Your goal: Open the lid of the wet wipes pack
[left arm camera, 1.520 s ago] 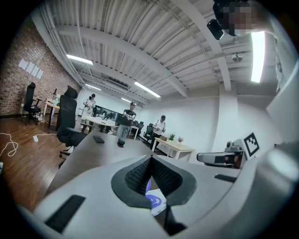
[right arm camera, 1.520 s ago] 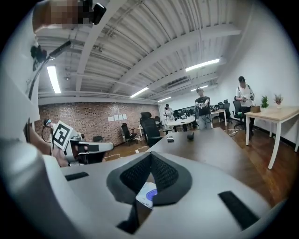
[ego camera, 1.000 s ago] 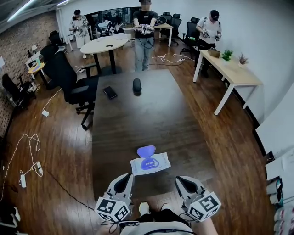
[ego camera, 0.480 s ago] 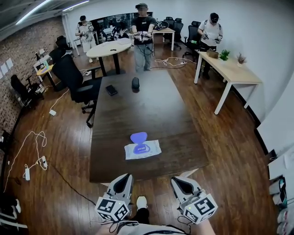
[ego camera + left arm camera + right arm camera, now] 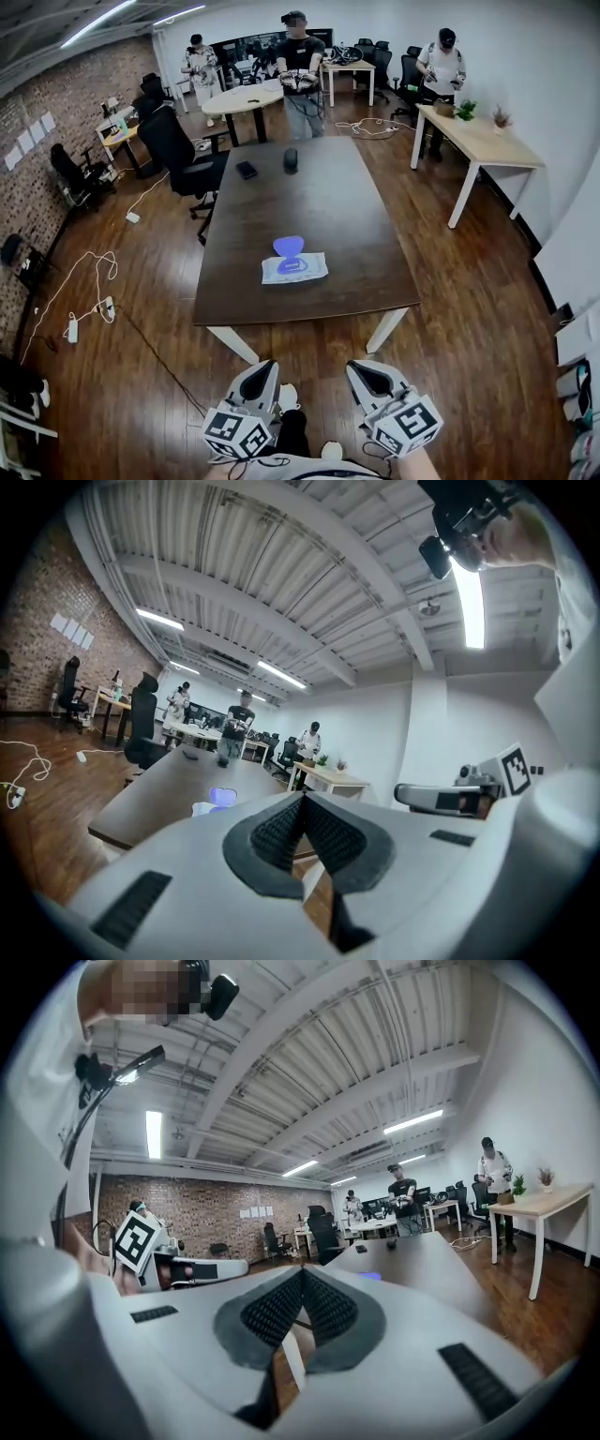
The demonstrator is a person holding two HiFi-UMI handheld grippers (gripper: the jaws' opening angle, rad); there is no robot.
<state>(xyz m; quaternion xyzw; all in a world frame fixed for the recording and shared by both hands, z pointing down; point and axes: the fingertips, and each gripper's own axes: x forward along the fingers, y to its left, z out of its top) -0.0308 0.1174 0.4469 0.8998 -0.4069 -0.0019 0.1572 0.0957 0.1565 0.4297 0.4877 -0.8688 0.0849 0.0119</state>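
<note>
Underfoot, floor [image 5: 122, 394]: one spread of dark, glossy wooden planks; white cables [image 5: 94, 281] looped over it at left.
Brick wall [image 5: 56, 103]: one, rough, at left, with pale sheets pinned up.
Table [image 5: 328, 216]: one, a long rectangle with a dark brown matt top and slanted white legs.
Side desk [image 5: 487, 145]: one at right, pale wood on white legs; two small potted plants [image 5: 465, 110] on top.
Round table [image 5: 246, 97]: one, white, at the back.
Office chair [image 5: 178, 150]: one black, high-backed, beside the table's left edge; more behind, too small to count.
People [image 5: 300, 47]: three, standing at the far end.
Left gripper [image 5: 264, 366]: one, smooth grey-white shell; black ribbed pads [image 5: 277, 832] pressed together with nothing between; over the floor, off the table's near edge.
Right gripper [image 5: 354, 367]: one, same build; ribbed pads [image 5: 272, 1312] likewise closed and empty.
Wet wipes pack [image 5: 294, 269]: one, flat, soft, white with a blue label, on the table's near half, well apart from both grippers.
Lid [image 5: 288, 246]: one, blue, rounded, flipped open at the pack's far edge.
Small dark things: two at the far end, a flat rectangle [image 5: 247, 170] and an oval lump [image 5: 291, 159].
</note>
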